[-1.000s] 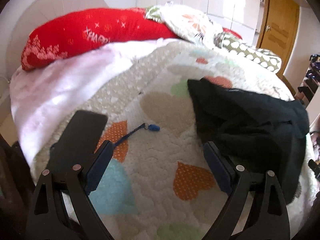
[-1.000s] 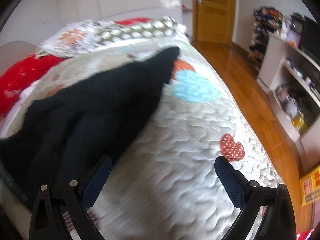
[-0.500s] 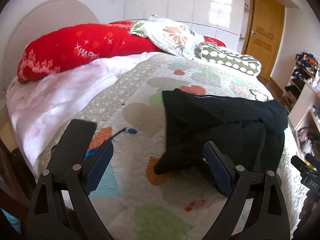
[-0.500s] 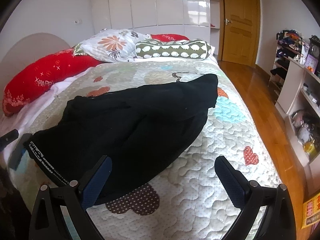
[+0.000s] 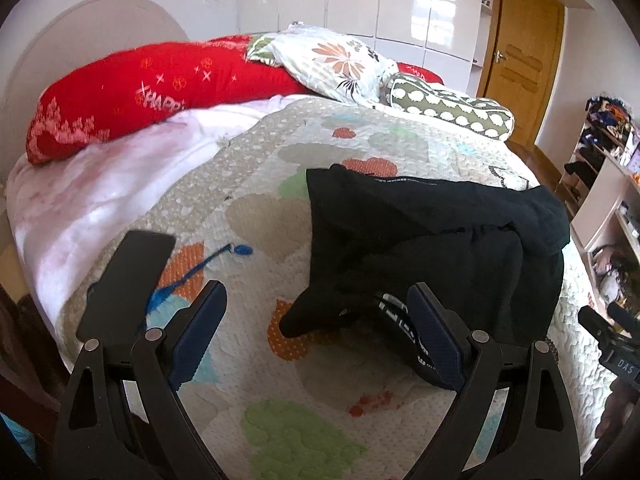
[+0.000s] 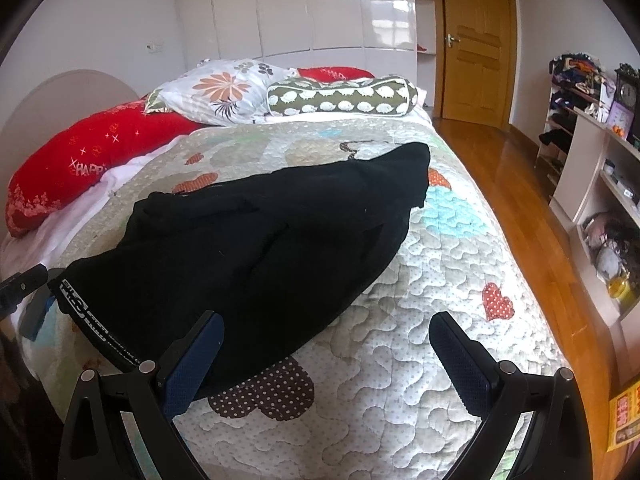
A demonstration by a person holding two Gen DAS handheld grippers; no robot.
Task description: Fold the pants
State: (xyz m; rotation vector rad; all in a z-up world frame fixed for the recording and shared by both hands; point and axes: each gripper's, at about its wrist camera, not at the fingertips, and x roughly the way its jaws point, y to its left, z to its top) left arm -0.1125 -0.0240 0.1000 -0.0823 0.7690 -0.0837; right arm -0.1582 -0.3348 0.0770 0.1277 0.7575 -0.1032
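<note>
Black pants (image 6: 260,240) are spread crumpled on the quilted bed (image 6: 440,280). The left gripper (image 5: 316,340) and right gripper (image 6: 326,364) are held wide open above it, nothing gripped.

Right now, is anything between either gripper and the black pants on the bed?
Nothing visible. Both the left gripper and right gripper are open above the quilt, with the pants lying directly ahead.

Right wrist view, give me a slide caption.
Open right tool poised above rumpled black pants lying on a heart-patterned quilt.
</note>
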